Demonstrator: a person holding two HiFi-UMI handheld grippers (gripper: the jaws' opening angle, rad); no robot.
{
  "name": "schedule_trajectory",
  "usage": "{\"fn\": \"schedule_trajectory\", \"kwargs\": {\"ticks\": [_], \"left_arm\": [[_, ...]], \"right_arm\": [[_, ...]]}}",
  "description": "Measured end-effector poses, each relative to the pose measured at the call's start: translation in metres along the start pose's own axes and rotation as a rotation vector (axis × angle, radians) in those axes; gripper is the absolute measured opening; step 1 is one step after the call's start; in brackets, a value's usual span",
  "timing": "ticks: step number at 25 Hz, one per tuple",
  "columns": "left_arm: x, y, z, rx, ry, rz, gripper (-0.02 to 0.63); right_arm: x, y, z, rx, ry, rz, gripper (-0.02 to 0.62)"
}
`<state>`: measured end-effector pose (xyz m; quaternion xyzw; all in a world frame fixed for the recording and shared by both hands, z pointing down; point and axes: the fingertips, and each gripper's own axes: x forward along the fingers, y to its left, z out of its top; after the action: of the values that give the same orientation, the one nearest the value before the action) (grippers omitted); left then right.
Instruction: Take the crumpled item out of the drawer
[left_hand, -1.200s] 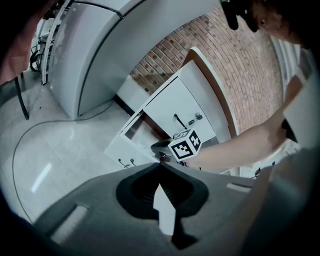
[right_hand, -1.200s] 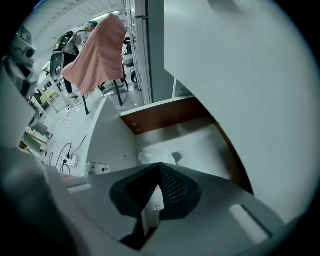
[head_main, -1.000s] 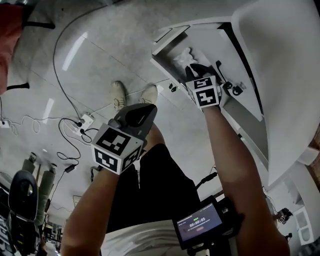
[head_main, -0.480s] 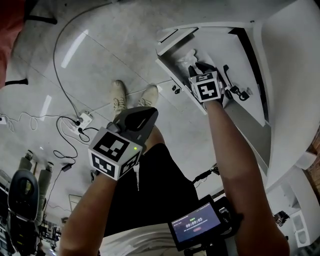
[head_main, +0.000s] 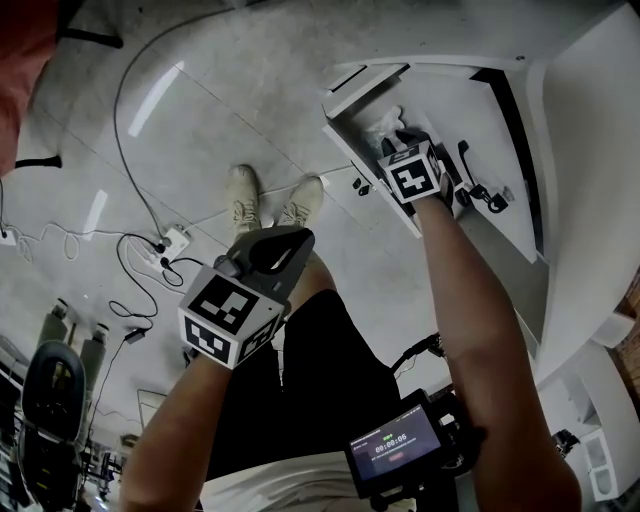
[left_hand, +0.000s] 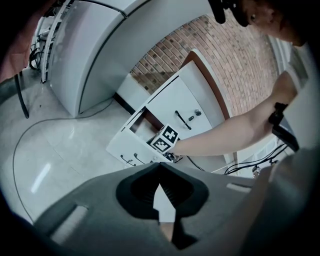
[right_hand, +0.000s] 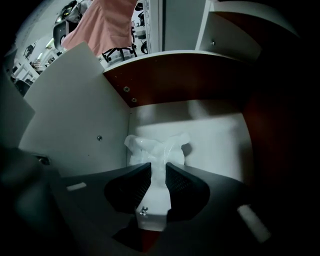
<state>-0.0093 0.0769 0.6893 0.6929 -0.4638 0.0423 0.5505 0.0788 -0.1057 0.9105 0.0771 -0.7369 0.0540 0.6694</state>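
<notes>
My right gripper (right_hand: 157, 172) points down into the open drawer (right_hand: 215, 140) at 1 o'clock from me. Its jaws have just been opening and stand apart. The crumpled white plastic (right_hand: 157, 147) lies at their tips, unpinched, against the drawer's 9 o'clock wall. My left gripper (left_hand: 160, 167) hangs closed and empty.

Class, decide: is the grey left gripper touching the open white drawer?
Apart. The head view shows the grey left gripper held over the pale floor, which shows between it and the open white drawer.
</notes>
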Motion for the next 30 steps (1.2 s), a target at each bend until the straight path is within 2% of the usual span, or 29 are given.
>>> {"fn": "schedule_trajectory", "kwargs": {"ticks": [3,7,12,20,25,30], "left_arm": [[-0.003,0.001,0.000,-0.003,-0.003,0.003,0.002],[-0.006,-0.004,0.003,0.009,0.000,-0.006,0.003],[-0.013,-0.009,0.011,0.025,0.001,-0.005,0.002],[-0.027,-0.019,0.016,0.039,0.004,-0.008,0.002],[-0.036,-0.036,0.019,0.054,0.006,-0.011,0.002],[-0.047,-0.047,0.019,0.072,0.009,0.002,0.002]], "right_arm": [[-0.005,-0.001,0.003,-0.026,0.004,-0.021,0.066],[-0.020,-0.003,0.004,-0.023,-0.011,-0.045,0.052],[-0.044,-0.005,0.019,0.029,-0.093,-0.092,0.040],[-0.085,0.002,0.031,0.038,-0.181,-0.122,0.034],[-0.108,0.019,0.024,-0.045,-0.193,-0.135,0.032],[-0.136,0.032,0.029,-0.045,-0.257,-0.176,0.031]]}}
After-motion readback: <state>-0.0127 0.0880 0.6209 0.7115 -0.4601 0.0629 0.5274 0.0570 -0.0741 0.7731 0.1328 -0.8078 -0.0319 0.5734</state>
